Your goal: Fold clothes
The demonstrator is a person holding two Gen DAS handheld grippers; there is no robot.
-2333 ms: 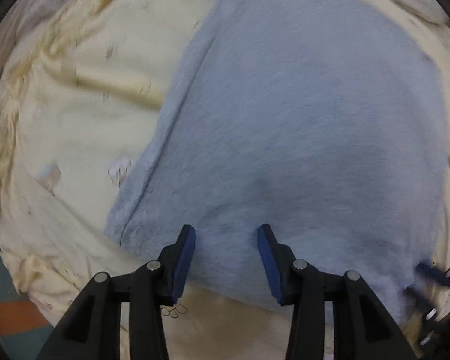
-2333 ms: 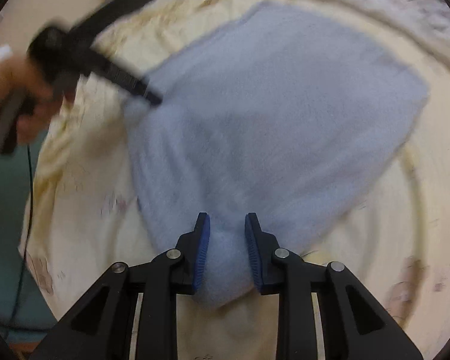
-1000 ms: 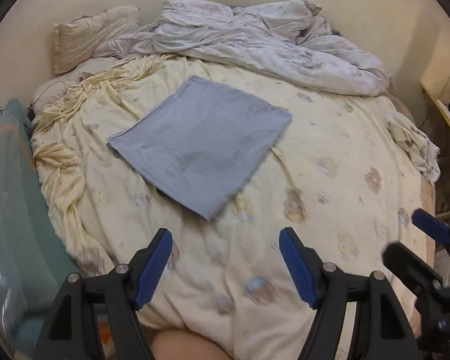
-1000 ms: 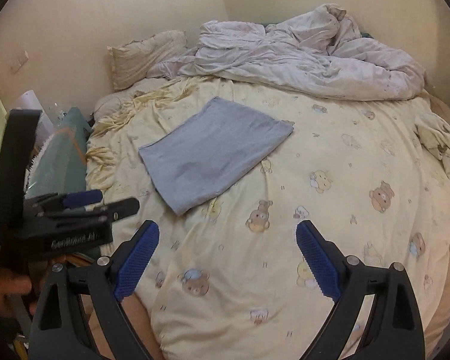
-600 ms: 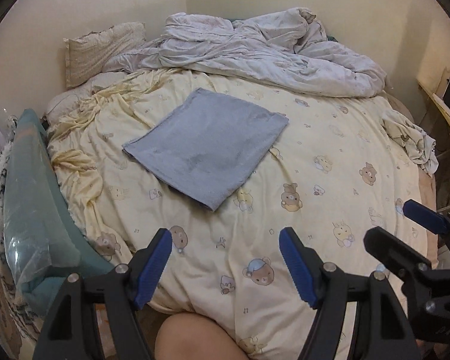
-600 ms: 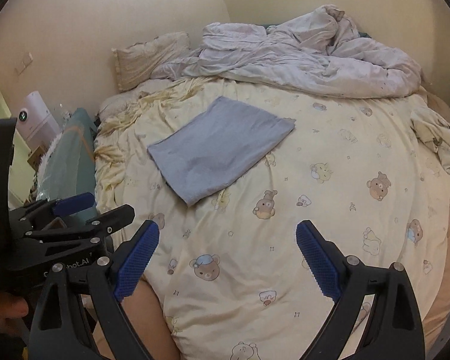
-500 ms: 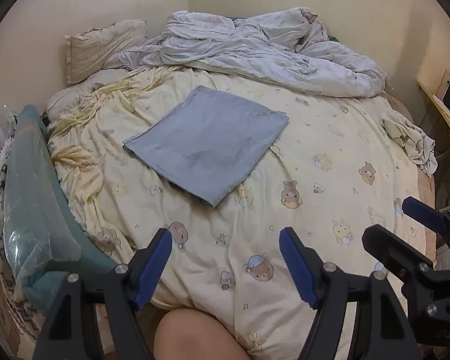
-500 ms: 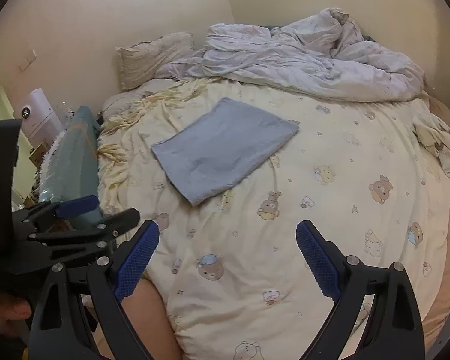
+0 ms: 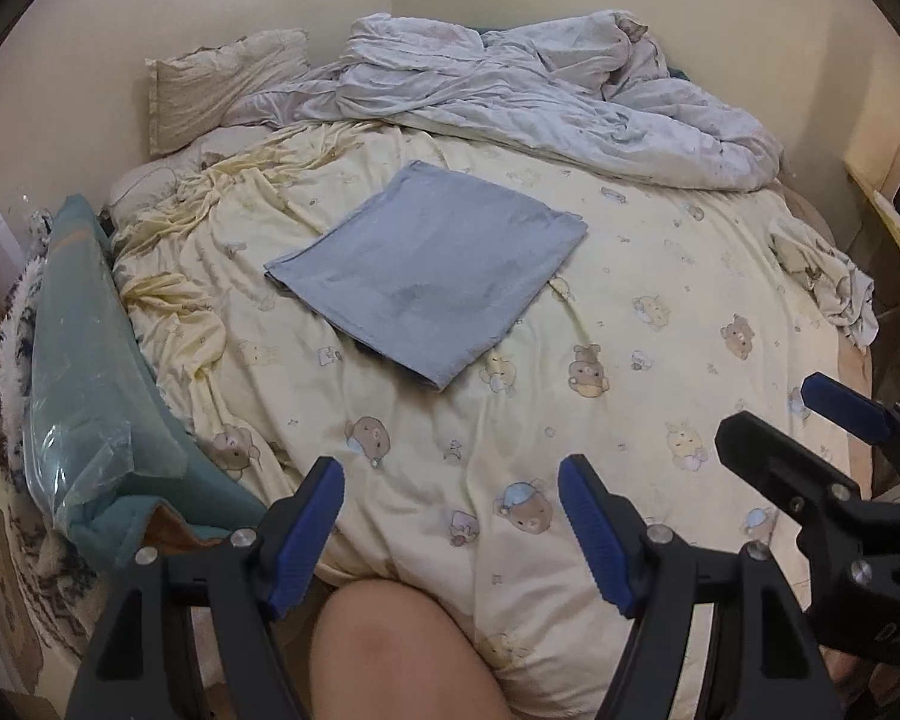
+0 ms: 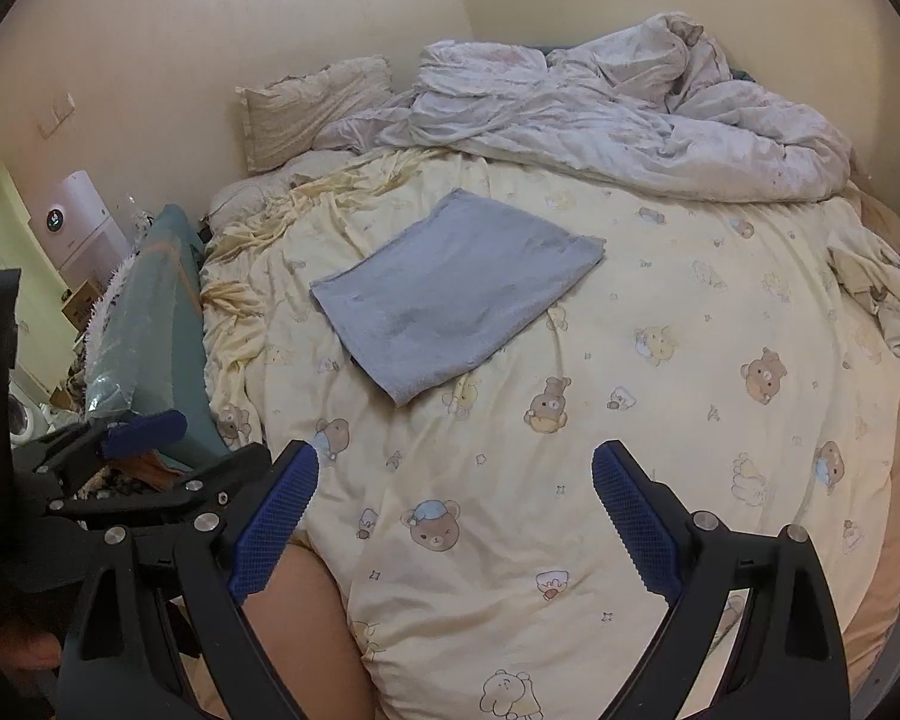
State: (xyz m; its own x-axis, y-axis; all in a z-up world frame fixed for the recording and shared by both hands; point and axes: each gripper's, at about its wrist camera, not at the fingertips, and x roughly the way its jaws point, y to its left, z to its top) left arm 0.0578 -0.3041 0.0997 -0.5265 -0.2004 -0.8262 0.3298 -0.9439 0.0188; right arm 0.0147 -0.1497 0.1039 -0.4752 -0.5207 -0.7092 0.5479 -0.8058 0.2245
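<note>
Bottom of frame: left gripper [image 9: 450, 525] and right gripper [image 10: 453, 513] both hang over the bed's near edge, jaws wide apart, holding and touching nothing. Centre, farther off: grey cloth [image 9: 429, 276] lies as a flat folded rectangle on the yellow bear sheet [image 9: 660, 360], well clear of both; rumpled duvet [image 9: 540, 96] at top.
</note>
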